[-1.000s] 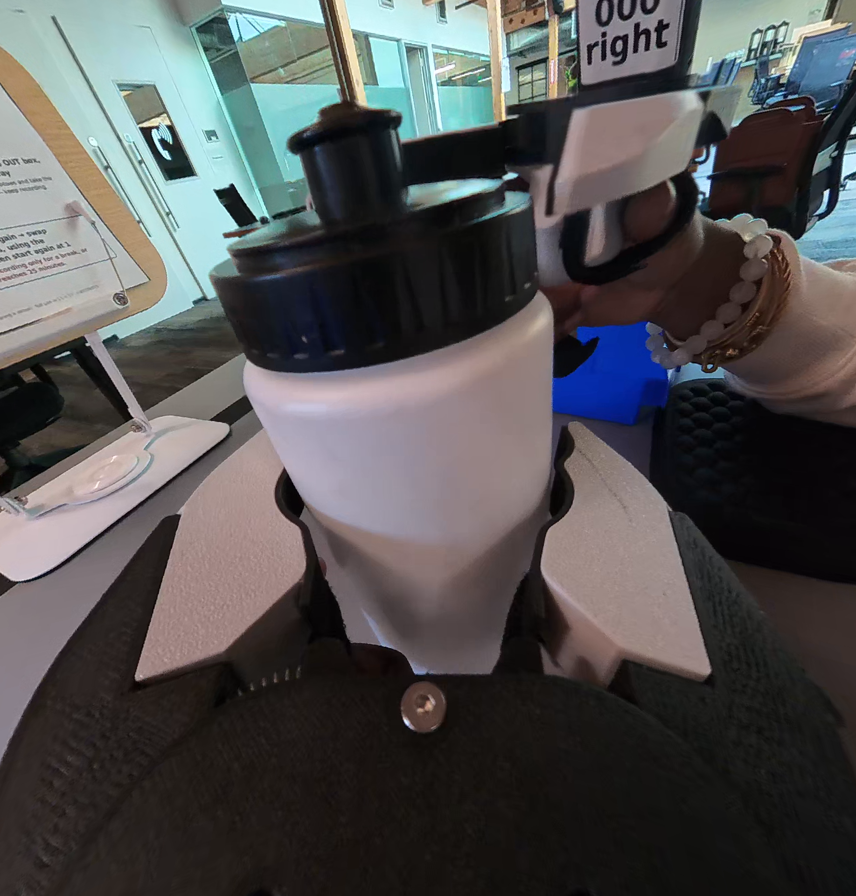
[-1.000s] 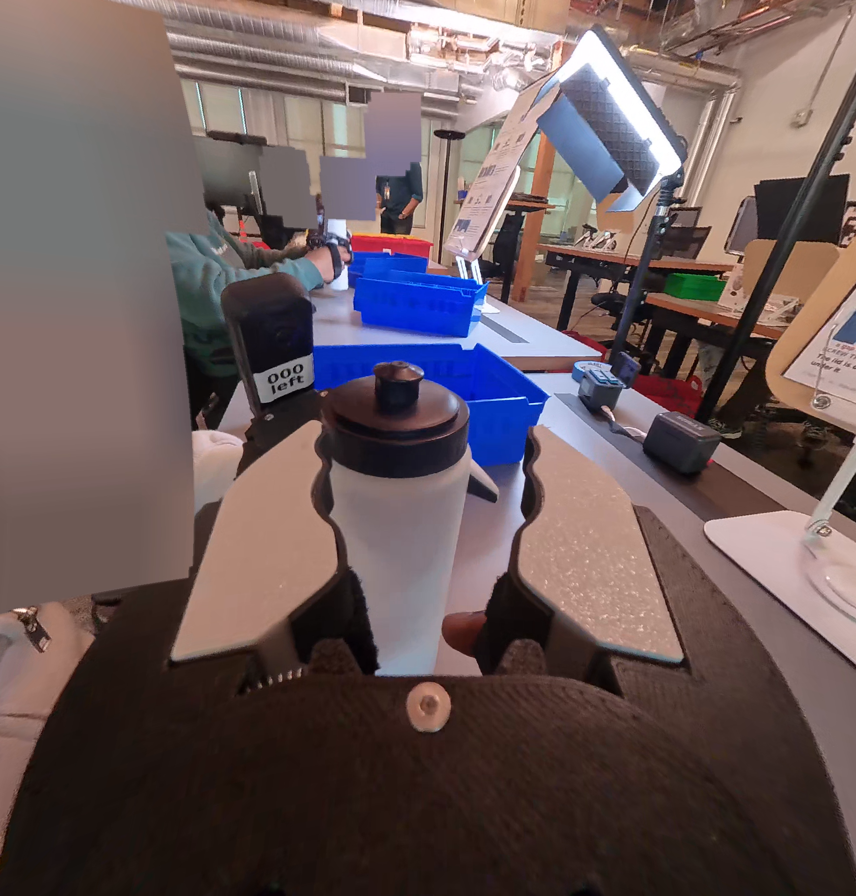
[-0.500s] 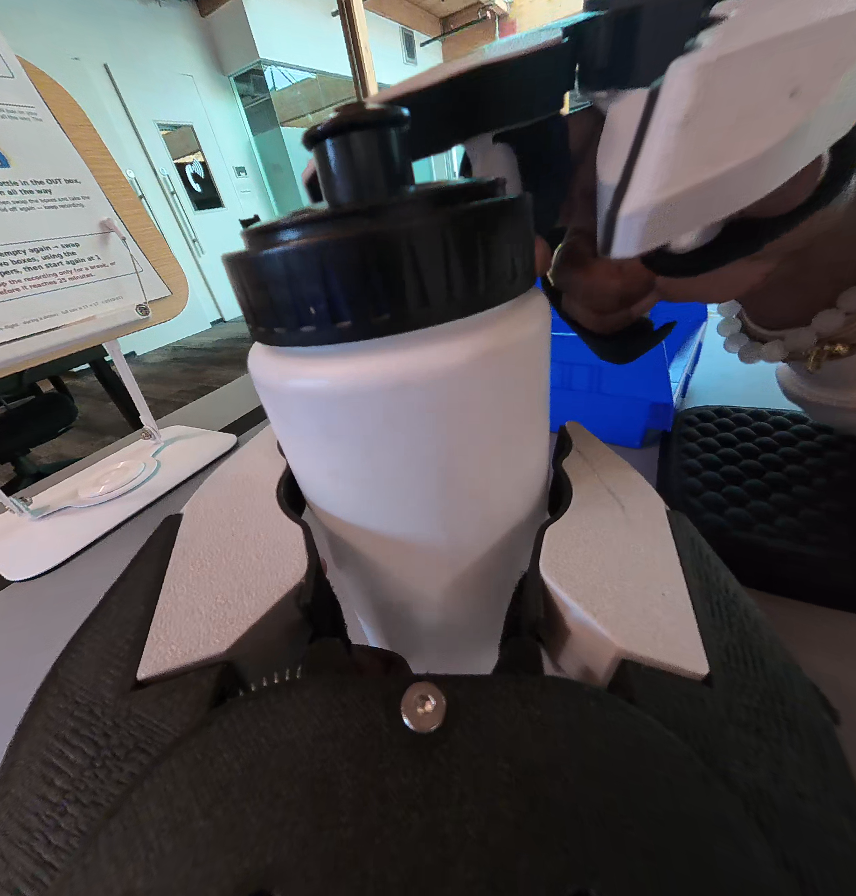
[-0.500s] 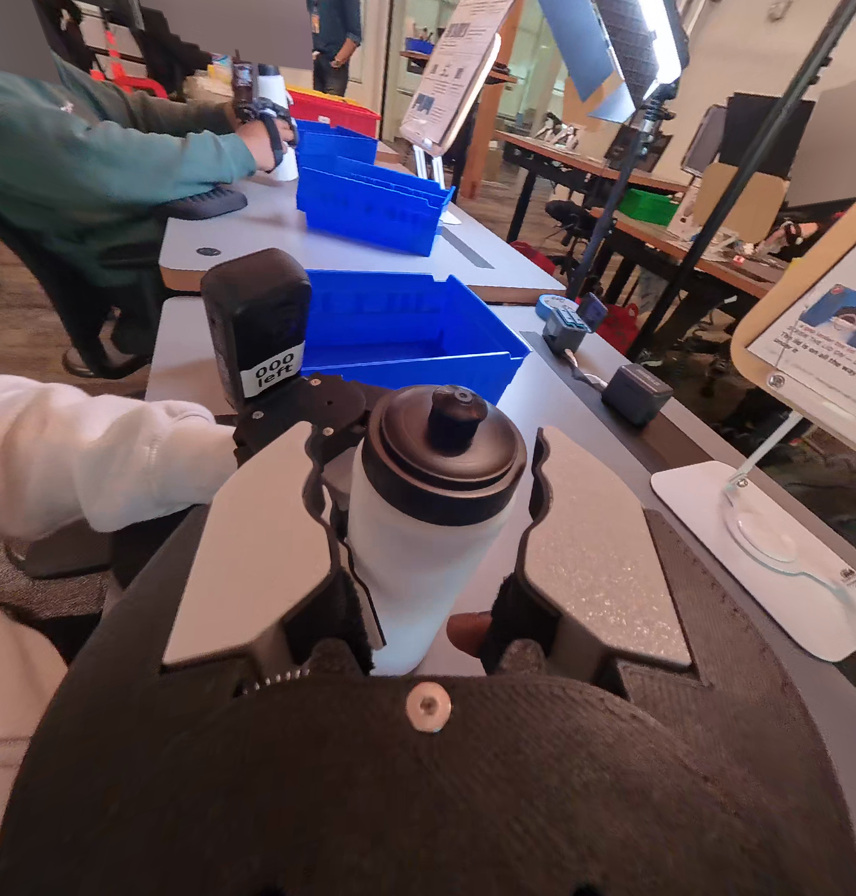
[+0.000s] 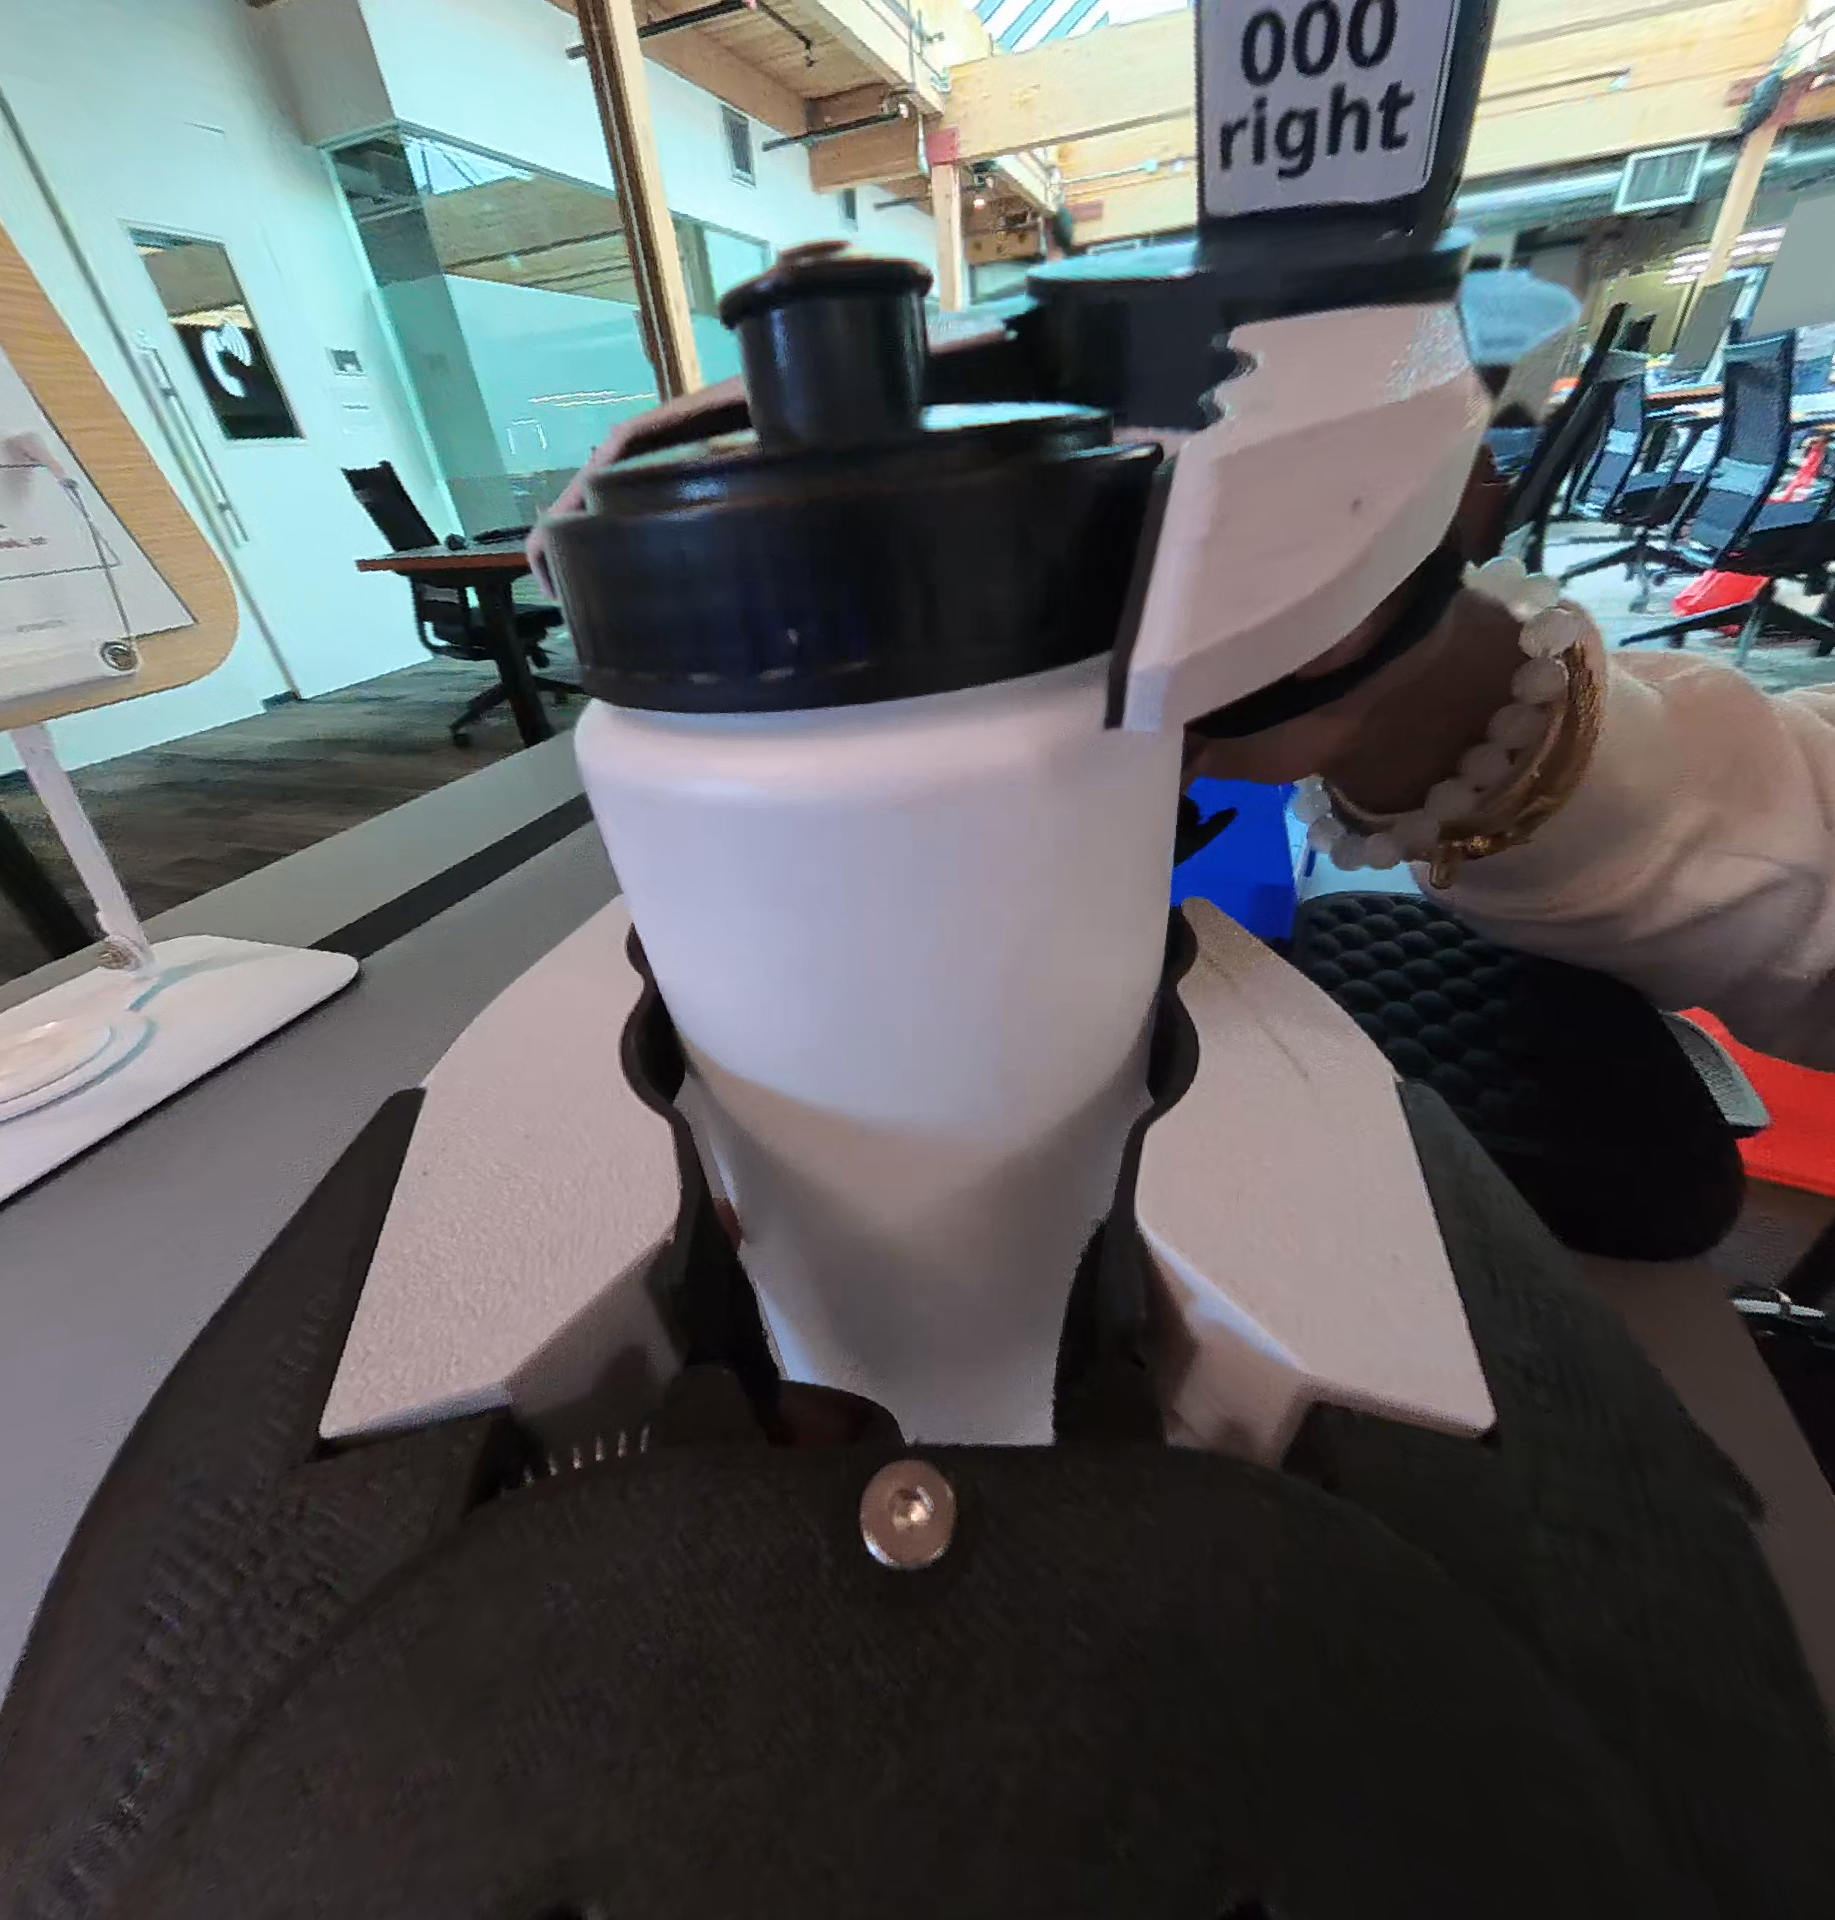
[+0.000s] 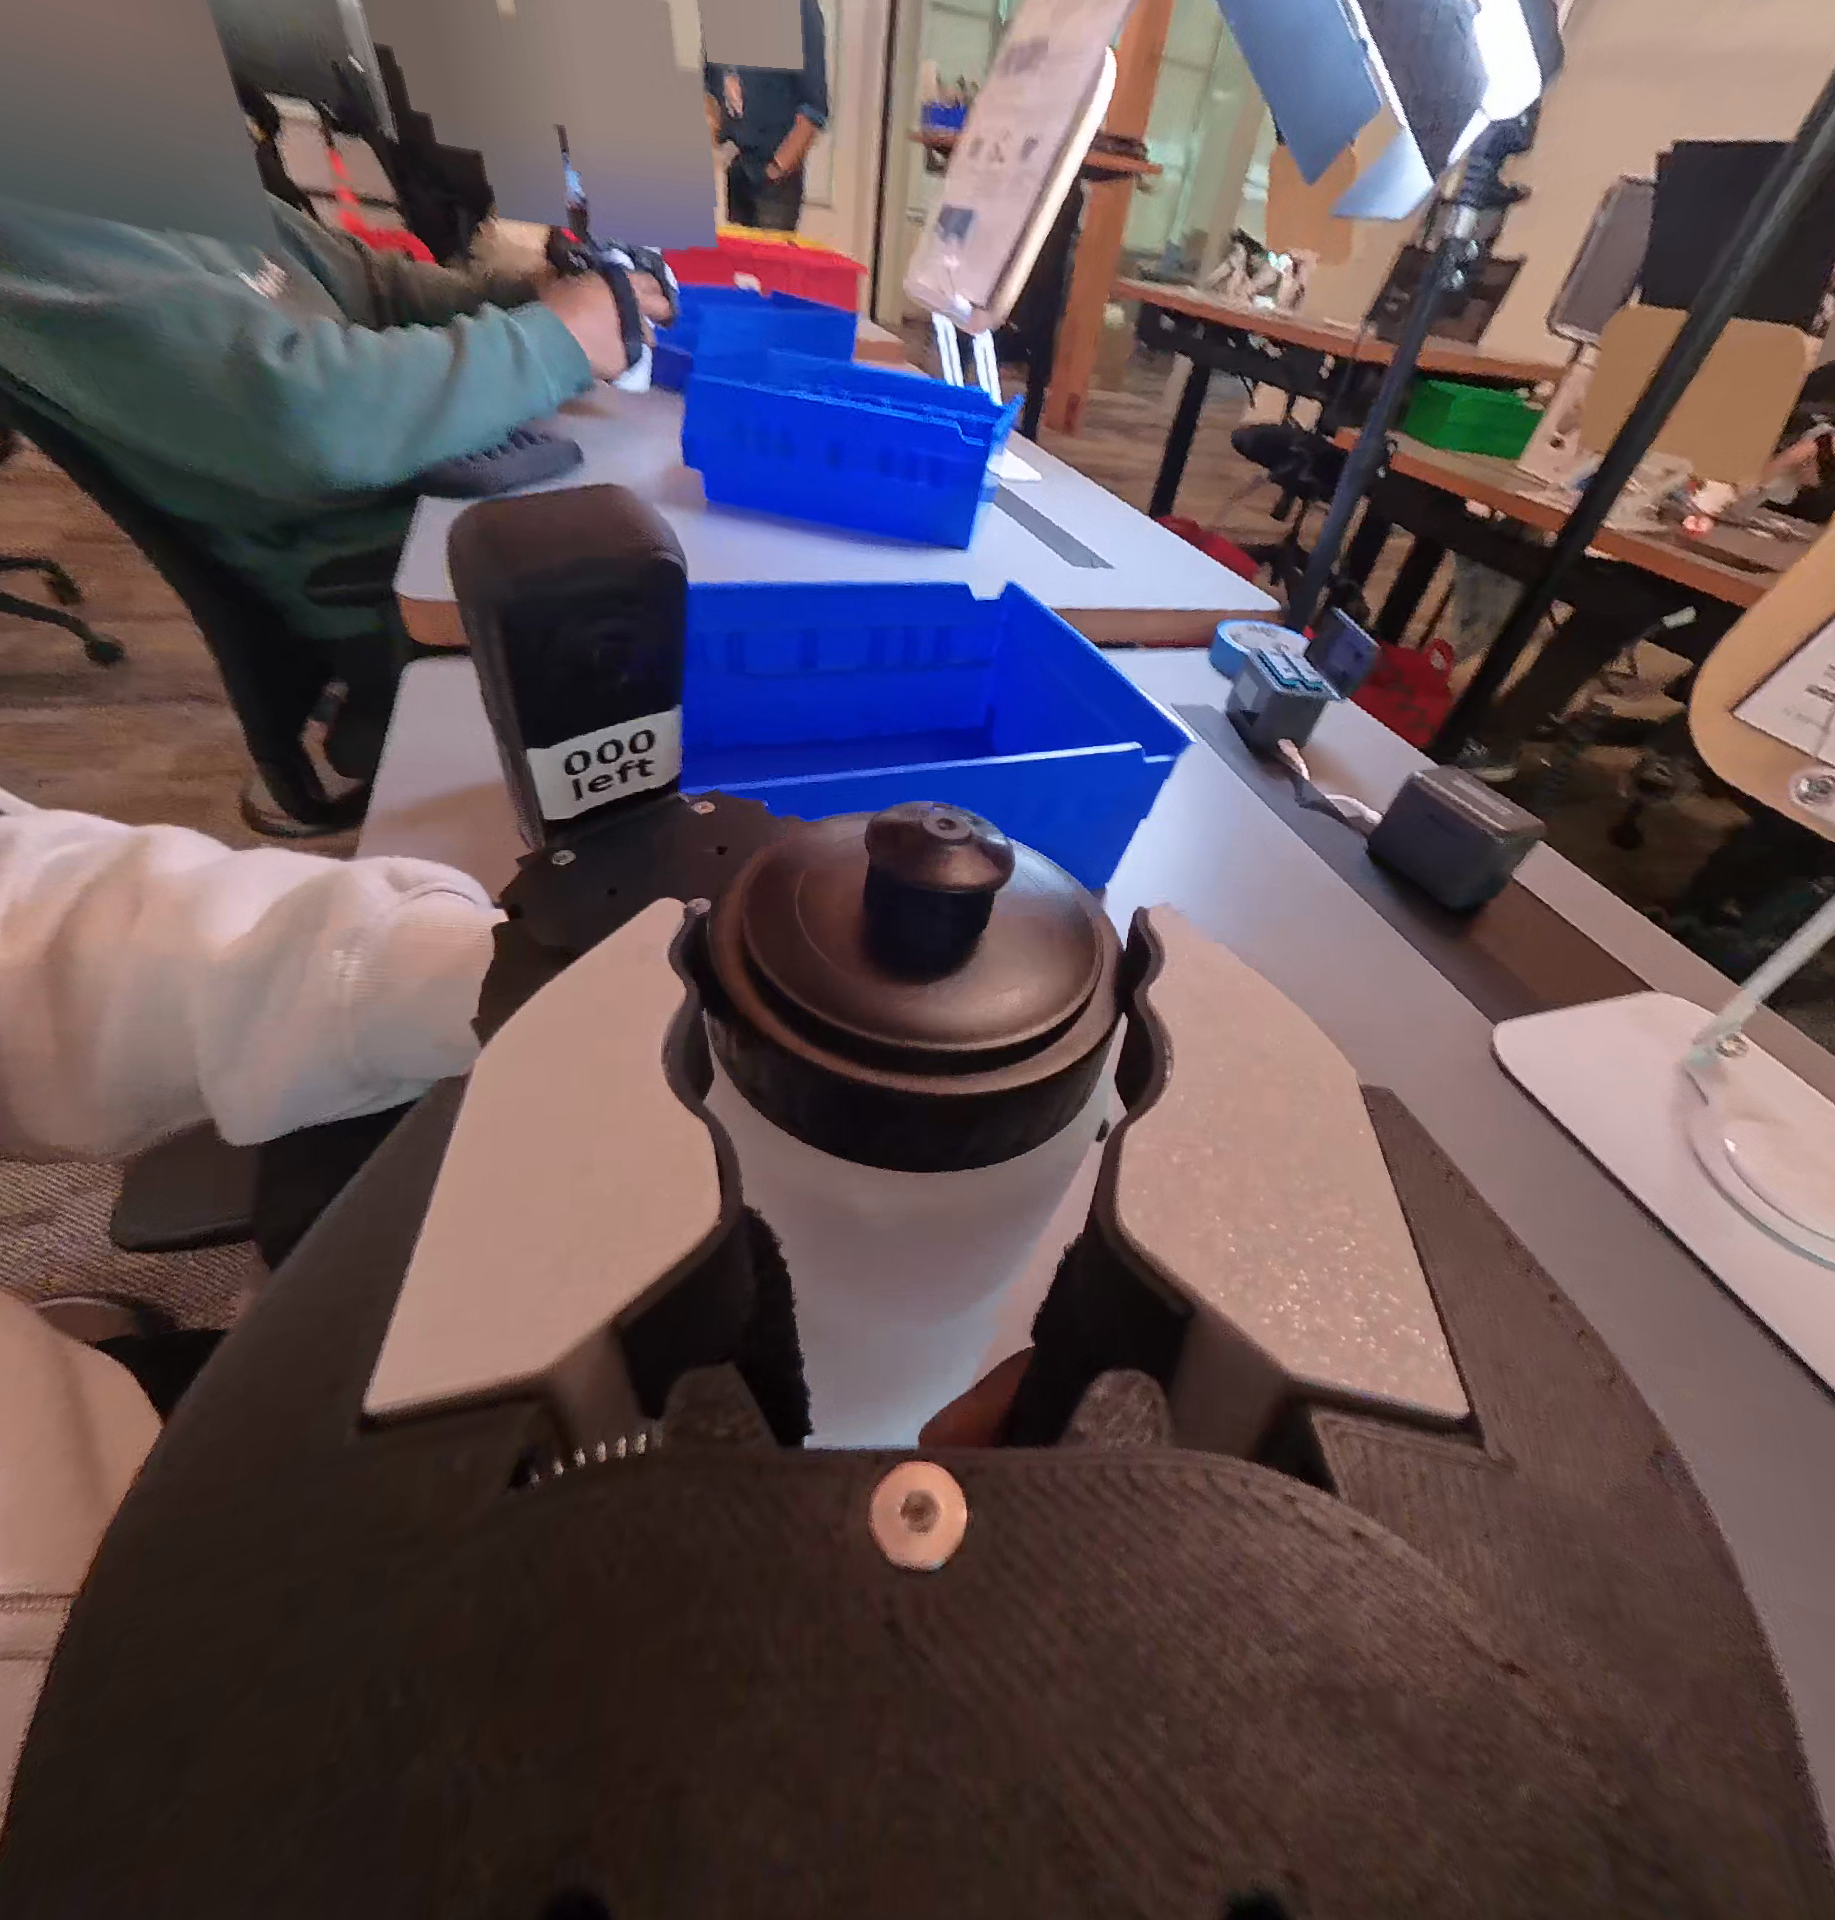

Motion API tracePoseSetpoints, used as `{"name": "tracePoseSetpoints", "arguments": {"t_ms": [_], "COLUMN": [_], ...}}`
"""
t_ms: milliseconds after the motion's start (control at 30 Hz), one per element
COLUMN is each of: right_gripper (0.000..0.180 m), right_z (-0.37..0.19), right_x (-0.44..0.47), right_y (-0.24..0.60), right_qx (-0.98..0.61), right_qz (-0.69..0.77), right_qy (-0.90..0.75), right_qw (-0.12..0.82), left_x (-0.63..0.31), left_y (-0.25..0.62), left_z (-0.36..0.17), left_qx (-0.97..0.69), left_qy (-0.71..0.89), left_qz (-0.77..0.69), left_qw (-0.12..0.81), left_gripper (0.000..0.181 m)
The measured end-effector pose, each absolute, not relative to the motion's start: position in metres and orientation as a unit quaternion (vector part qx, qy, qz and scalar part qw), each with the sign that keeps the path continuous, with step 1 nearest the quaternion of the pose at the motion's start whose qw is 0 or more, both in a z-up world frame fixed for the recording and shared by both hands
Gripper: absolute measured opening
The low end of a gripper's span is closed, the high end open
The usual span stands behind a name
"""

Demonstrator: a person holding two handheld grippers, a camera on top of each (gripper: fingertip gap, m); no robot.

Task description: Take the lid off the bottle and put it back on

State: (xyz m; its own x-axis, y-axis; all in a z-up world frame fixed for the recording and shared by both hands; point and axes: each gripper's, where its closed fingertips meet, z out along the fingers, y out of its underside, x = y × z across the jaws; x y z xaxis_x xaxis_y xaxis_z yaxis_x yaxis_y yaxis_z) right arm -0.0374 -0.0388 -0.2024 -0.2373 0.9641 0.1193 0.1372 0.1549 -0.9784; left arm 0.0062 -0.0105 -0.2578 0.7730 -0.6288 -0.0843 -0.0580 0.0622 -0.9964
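1. Grey tabletop (image 6: pixel 1256 904) in an open office carries the work, with rows of desks and chairs seen behind.
2. One white squeeze bottle (image 5: pixel 882 914) is held upright above the table, clamped at its body by the left gripper (image 5: pixel 908 1049).
3. One black screw lid (image 6: pixel 908 1013) with a pull spout is seated on the bottle; it is straddled by the right gripper (image 6: pixel 908 997), and whether it is pinched cannot be told.
4. Slipping on the ribbed lid is judged the main risk if the squeeze is light; the soft bottle could also twist in the left jaws.
5. Three blue bins (image 6: pixel 923 707) and two signs on stands are counted.
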Motion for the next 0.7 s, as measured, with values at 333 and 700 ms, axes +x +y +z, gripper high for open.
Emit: {"name": "tracePoseSetpoints", "arguments": {"t_ms": [333, 700], "right_gripper": [0.077, 0.077], "right_z": [-0.199, -0.199], "right_x": [-0.032, -0.025], "right_y": [-0.044, -0.044], "right_qx": [-0.411, -0.386], "right_qz": [0.524, 0.554], "right_qy": [-0.602, -0.601], "right_qw": [0.440, 0.428], "left_x": [0.021, 0.026], "left_y": [-0.004, -0.006], "left_z": [-0.297, -0.297], "left_qx": [-0.714, -0.705], "left_qy": [0.303, 0.313], "left_qz": [-0.190, -0.209], "left_qw": [0.602, 0.602], "left_gripper": [0.108, 0.102]}}
